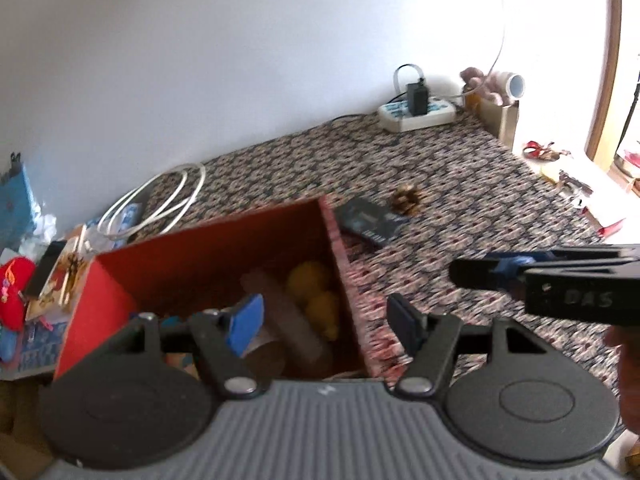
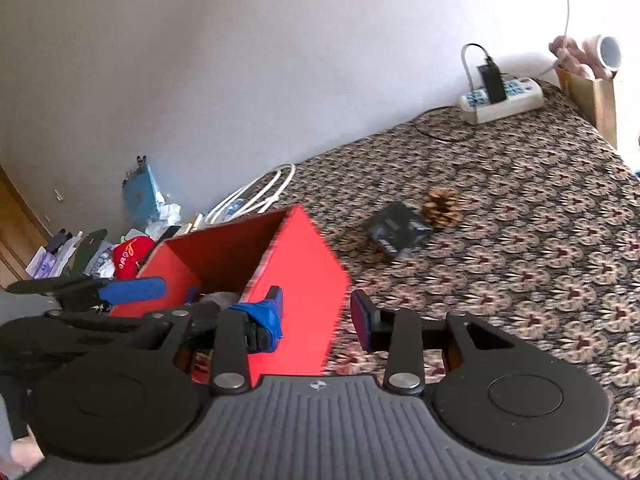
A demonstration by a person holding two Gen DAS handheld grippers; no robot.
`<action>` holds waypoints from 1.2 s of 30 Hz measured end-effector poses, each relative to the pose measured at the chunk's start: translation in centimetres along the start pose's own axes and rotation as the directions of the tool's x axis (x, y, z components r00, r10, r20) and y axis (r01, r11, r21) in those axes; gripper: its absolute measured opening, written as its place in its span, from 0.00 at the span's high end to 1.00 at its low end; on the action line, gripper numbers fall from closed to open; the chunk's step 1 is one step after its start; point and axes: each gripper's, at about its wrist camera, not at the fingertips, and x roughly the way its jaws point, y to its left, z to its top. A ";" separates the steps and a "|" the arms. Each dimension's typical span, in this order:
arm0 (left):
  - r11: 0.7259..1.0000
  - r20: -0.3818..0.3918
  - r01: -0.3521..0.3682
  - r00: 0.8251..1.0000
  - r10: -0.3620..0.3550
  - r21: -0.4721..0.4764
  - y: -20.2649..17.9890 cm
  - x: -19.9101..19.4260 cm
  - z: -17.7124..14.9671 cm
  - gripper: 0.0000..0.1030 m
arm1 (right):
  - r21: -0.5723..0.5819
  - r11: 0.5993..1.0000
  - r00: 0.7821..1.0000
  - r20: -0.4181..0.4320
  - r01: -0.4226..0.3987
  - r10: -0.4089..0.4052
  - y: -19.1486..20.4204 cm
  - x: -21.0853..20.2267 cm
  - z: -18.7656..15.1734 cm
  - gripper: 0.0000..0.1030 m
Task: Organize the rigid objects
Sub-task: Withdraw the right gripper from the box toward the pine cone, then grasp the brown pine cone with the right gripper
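An open red box (image 1: pixel 208 264) stands on the patterned bedspread. Inside it lie yellow toys (image 1: pixel 316 292) and a brown cylinder (image 1: pixel 288 316). My left gripper (image 1: pixel 324 324) hovers over the box's right end, open; the box's patterned wall shows between its fingers, untouched. My right gripper (image 2: pixel 318 318) is open and empty in front of the box's red side (image 2: pixel 308 280); it also enters the left wrist view (image 1: pixel 472 274) from the right. Beyond the box lie a small black pack (image 2: pixel 398 230) and a pine cone (image 2: pixel 440 206).
A power strip (image 2: pixel 502 98) with a charger sits by the wall. A coiled white cable (image 2: pixel 256 196) lies behind the box. Clutter with a red cap (image 2: pixel 130 256) is piled at the left. A paper bag (image 2: pixel 592 96) holds a plush toy and a cup.
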 end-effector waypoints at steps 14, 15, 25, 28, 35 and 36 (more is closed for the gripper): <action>0.998 -0.039 0.036 0.999 -0.034 0.046 -9.9 3.3 0.2 0.33 | 0.093 0.996 0.994 -0.107 0.010 0.000 -9.7 -0.4 0.7 0.80; 0.998 -0.042 0.036 0.999 -0.034 0.049 -10.4 3.8 0.1 0.33 | 0.098 0.995 0.993 -0.118 0.014 -0.002 -10.2 -0.2 0.8 0.80; 0.996 -0.076 0.087 0.994 -0.085 0.026 -13.0 10.4 -1.0 0.32 | 0.023 0.997 0.982 -0.172 0.080 -0.075 -13.1 4.2 2.8 0.79; 0.995 -0.087 0.100 0.991 -0.099 0.006 -12.9 12.6 -1.2 0.32 | 0.040 0.995 0.978 -0.192 0.087 -0.078 -14.1 6.2 3.9 0.79; 0.990 -0.119 0.130 0.984 -0.135 -0.044 -11.9 16.3 -1.5 0.32 | 0.096 0.993 0.978 -0.201 0.067 -0.046 -15.2 11.6 7.8 0.79; 0.989 -0.122 0.140 0.982 -0.145 -0.050 -11.7 16.6 -1.5 0.32 | 0.109 0.992 0.980 -0.198 0.057 -0.035 -15.3 12.5 8.5 0.79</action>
